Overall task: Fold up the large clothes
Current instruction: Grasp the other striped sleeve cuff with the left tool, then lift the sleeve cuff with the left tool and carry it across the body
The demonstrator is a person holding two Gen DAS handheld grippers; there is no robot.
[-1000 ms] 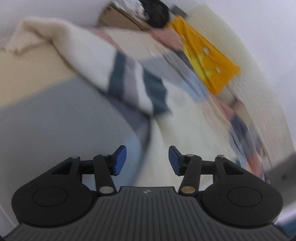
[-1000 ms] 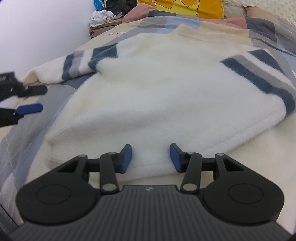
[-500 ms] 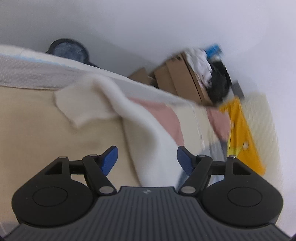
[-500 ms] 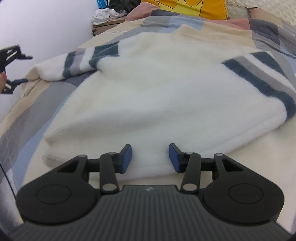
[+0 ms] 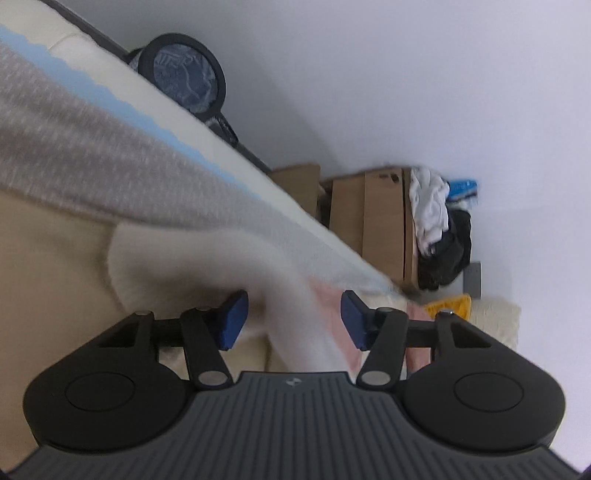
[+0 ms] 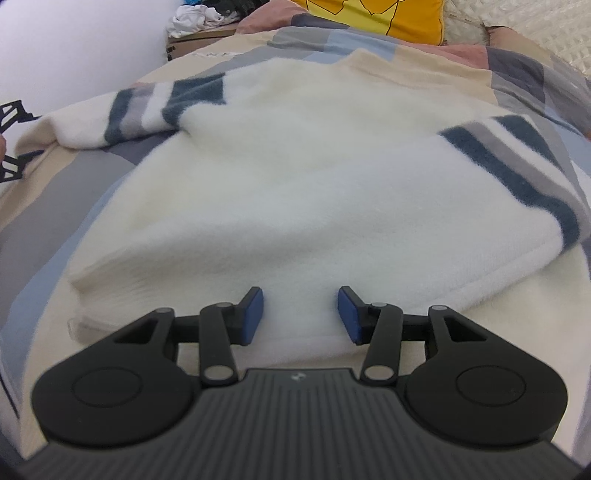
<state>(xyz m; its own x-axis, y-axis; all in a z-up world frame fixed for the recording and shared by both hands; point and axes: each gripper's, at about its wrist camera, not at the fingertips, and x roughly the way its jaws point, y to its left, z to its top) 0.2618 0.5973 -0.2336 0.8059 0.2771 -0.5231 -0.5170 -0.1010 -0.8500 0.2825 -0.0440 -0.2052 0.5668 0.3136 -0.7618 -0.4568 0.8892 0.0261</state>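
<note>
A cream fleece sweater (image 6: 295, 184) with navy and grey sleeve stripes lies flat on the bed. My right gripper (image 6: 301, 314) hovers over its near hem, pads apart, nothing pinched. The sweater's left sleeve (image 6: 147, 110) reaches to the bed's left edge, where my left gripper (image 6: 13, 140) shows at the frame border. In the left wrist view the sleeve's cream cuff end (image 5: 184, 258) runs between the blue pads of my left gripper (image 5: 293, 317). Its jaws are closing, with gaps still showing beside the fabric.
A patchwork bedcover (image 6: 55, 192) lies under the sweater, with a yellow pillow (image 6: 373, 14) at the head. Beside the bed stand cardboard boxes (image 5: 369, 221) topped with piled clothes (image 5: 436, 221), a round black object (image 5: 184, 74), and the white wall.
My left gripper swung out to the bed's left edge and rolled; the sleeve's cuff now sits between its jaws, which widened, then narrowed. The right gripper stayed put.
</note>
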